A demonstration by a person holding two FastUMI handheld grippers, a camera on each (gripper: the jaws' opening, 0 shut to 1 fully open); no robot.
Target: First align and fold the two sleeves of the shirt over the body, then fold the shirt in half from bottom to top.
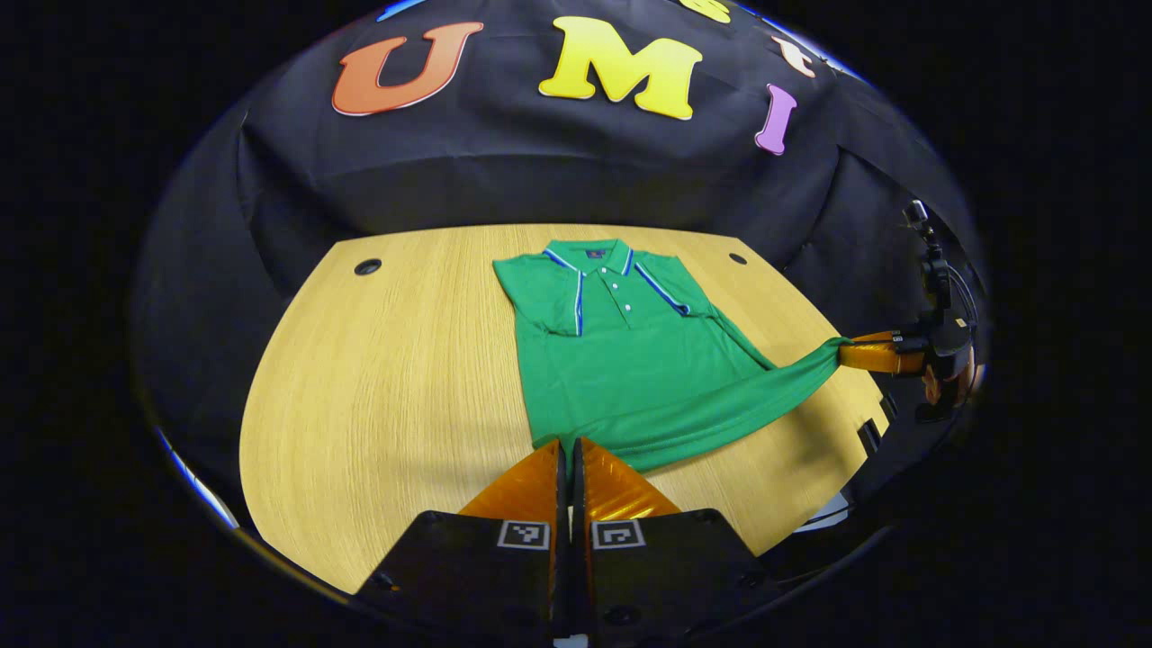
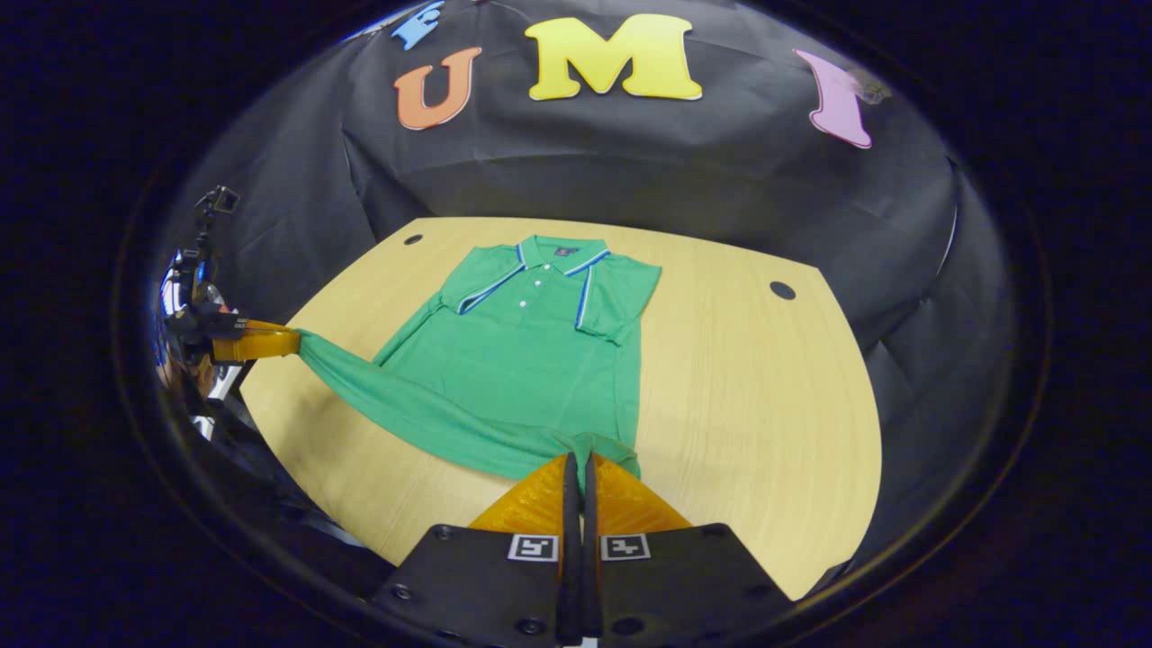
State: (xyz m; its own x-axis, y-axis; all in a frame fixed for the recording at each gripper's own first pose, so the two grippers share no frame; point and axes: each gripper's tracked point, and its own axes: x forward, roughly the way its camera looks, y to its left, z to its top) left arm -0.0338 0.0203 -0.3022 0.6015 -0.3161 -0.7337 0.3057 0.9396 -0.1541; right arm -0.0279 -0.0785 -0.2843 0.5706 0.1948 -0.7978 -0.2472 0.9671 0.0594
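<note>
Left gripper: I read the fingers pressed together on the bottom hem corner of the green polo shirt. Right gripper: fingers likewise clamped on the other hem corner, which is drawn up and taut off the wooden table. Both sleeves lie folded over the chest, collar far.

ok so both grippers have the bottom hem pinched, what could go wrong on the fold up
1. The left gripper and right gripper each pinch only a hem corner of the green shirt; thin fabric could slip out mid-lift.
2. The hem is stretched toward the table edge, so the fold may land skewed.
3. The folded sleeves lie loose on the body; dragging could pull them open.
</note>
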